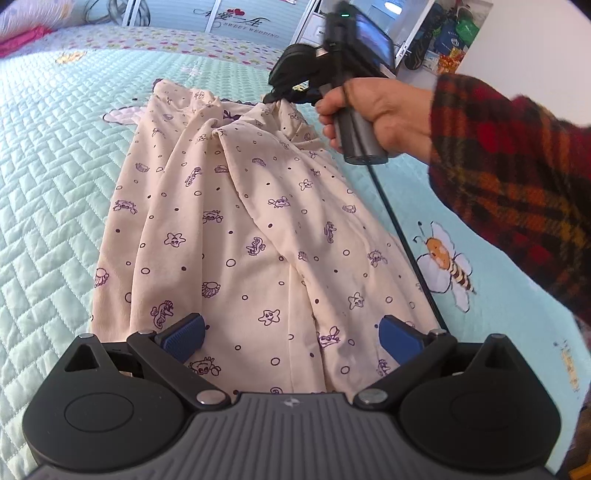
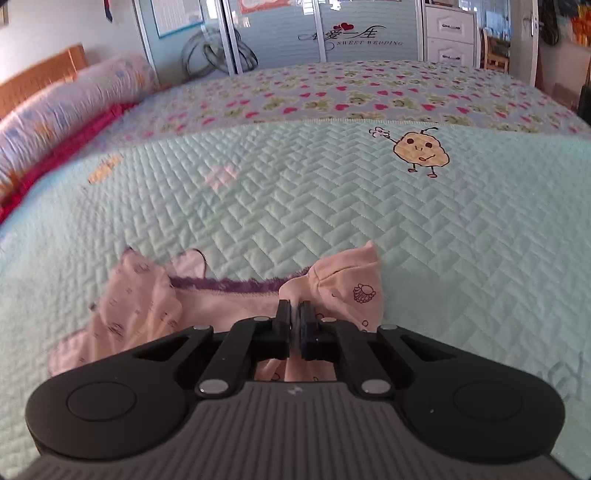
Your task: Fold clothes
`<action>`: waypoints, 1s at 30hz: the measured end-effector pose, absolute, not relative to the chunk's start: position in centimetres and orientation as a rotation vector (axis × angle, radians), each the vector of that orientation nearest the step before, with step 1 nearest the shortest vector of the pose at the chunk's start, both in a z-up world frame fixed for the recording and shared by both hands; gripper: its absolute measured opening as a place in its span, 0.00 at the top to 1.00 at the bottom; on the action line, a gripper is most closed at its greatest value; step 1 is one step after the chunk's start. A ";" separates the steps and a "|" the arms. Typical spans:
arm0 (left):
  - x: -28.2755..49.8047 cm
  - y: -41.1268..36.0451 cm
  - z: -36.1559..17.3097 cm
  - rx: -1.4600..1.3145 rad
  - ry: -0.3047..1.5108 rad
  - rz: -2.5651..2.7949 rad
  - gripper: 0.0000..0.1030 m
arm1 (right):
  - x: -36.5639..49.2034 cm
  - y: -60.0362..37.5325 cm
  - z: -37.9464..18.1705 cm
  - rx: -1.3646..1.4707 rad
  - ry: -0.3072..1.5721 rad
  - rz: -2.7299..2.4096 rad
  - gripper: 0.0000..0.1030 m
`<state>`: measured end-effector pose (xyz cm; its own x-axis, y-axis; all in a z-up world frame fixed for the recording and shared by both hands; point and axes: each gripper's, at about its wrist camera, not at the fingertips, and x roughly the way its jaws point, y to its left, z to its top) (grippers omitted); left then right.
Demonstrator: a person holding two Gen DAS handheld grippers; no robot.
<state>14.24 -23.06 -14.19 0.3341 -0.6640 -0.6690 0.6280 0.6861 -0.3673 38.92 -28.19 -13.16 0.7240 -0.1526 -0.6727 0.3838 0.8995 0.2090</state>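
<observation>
In the left wrist view, the words "SWEET WEDDING" under two red hearts can be read on the wardrobe door [image 1: 236,22] at the far side of the room. Nearer, a pink garment [image 1: 236,236] printed with purple starfish, crabs, seahorses and bubbles lies lengthwise on the mint quilted bedspread [image 1: 48,177], its near hem between the spread blue pads of the left gripper [image 1: 291,338], which stands open over the cloth and grips nothing. At the garment's far end the right gripper [image 1: 275,96] pinches a bunched fold, held by a hand [image 1: 373,110] in a red plaid sleeve [image 1: 517,177]; its black cable [image 1: 402,240] runs along the garment's right edge, beside an embroidered bee [image 1: 448,264]. A pink pillow [image 1: 29,18] lies far left. In the right wrist view, the same "SWEET WEDDING" lettering shows on the wardrobe door [image 2: 354,37], with white drawers [image 2: 450,33] to its right. The right gripper [image 2: 295,314] has its fingers closed on a fold of the pink garment [image 2: 332,288], whose purple lace trim [image 2: 229,284] stretches left to a blurred lump of cloth. Beyond lie the bedspread [image 2: 332,206], a yellow cartoon figure [image 2: 421,149], a heart-patterned sheet [image 2: 332,96], and a long pillow [image 2: 74,99] against the wooden headboard [image 2: 37,81] far left.
</observation>
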 end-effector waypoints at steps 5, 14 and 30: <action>14.3 -23.2 -14.3 -0.046 0.898 -0.845 0.00 | 38.1 -28.4 -11.9 0.429 0.636 -0.237 0.95; 13.7 -23.4 -14.5 -0.015 0.885 -0.840 0.00 | 41.1 -25.7 -14.0 0.314 0.776 -0.117 0.93; 14.6 -20.4 -12.9 -0.168 0.931 -0.818 0.00 | 30.5 -21.2 -9.0 0.111 0.680 0.022 0.44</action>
<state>14.60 -20.40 -12.92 0.3270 -0.6897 -0.6461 0.5523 0.6942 -0.4615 30.52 -21.19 -8.97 0.7774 0.0565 -0.6265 0.0160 0.9939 0.1095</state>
